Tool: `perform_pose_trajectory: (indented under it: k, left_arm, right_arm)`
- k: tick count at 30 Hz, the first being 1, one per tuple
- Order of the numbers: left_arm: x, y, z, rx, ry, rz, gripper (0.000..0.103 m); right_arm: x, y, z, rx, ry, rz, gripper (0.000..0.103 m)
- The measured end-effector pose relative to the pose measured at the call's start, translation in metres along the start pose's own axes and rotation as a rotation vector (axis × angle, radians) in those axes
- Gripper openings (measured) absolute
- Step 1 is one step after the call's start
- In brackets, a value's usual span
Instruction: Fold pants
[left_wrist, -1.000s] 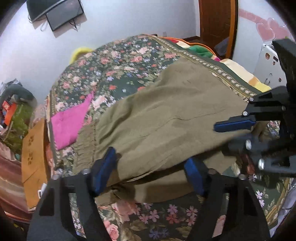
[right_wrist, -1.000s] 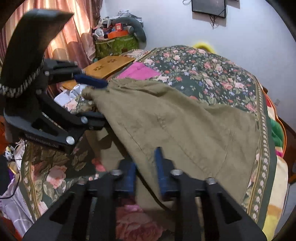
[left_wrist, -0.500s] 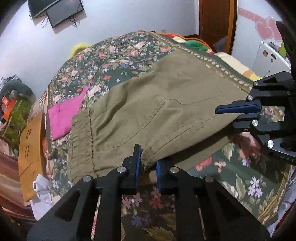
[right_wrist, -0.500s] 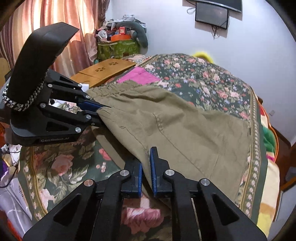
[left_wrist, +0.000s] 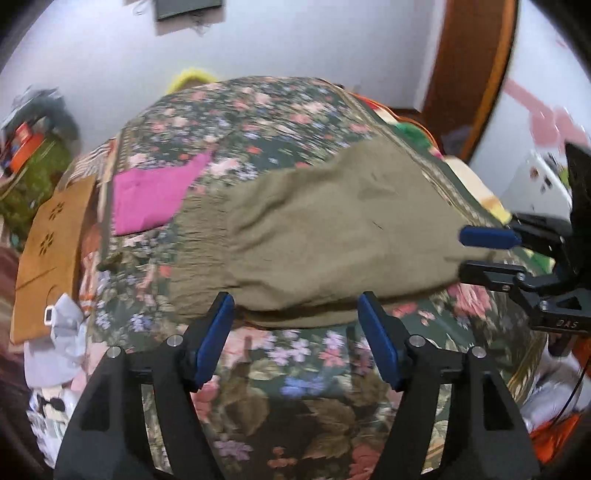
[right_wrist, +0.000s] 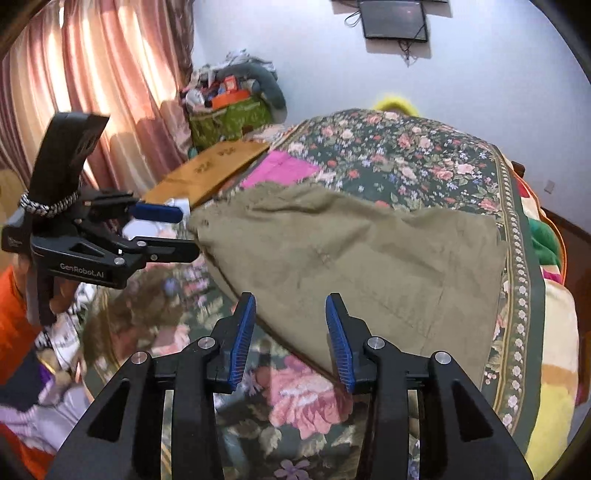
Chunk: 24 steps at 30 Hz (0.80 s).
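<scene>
Olive-green pants (left_wrist: 325, 236) lie folded over on the floral bedspread (left_wrist: 280, 373), with the gathered waistband (left_wrist: 201, 236) at the left. They also show in the right wrist view (right_wrist: 354, 254). My left gripper (left_wrist: 297, 332) is open and empty, its blue pads just short of the pants' near edge. My right gripper (right_wrist: 291, 334) is open and empty at the near edge too. Each gripper shows in the other's view, the right one (left_wrist: 476, 254) at the right end of the pants and the left one (right_wrist: 173, 230) at the waistband end.
A pink cloth (left_wrist: 155, 195) lies on the bed beyond the waistband. A wooden board (left_wrist: 51, 251) and white clutter (left_wrist: 59, 354) sit off the bed's left side. Curtains (right_wrist: 96, 92) and a pile of bags (right_wrist: 232, 107) stand by the wall. A door (left_wrist: 469, 74) is at the far right.
Both grippers were shut on the pants' near edge half a second ago. Now both have opened and let the cloth go, and the pants lie flat on the bed.
</scene>
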<state>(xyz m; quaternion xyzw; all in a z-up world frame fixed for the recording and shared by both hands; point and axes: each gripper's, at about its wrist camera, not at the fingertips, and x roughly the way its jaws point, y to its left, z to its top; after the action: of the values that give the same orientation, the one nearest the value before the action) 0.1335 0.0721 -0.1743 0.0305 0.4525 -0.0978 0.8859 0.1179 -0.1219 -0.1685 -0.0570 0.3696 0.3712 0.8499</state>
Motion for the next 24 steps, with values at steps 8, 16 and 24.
perform_pose_trajectory:
  k: [8, 16, 24]
  left_arm:
    - [0.017, 0.056, 0.017, -0.168, 0.023, 0.040, 0.076]
    - [0.069, 0.074, 0.001, -0.301, 0.123, -0.044, 0.079]
    - [0.071, 0.064, -0.018, -0.263, 0.064, 0.023, 0.074]
  right_arm:
    - [0.023, -0.016, 0.016, 0.148, 0.005, -0.033, 0.053]
    - [0.050, -0.030, 0.001, 0.199, 0.115, -0.045, 0.053]
    - [0.027, -0.063, -0.025, 0.286, 0.134, -0.055, 0.059]
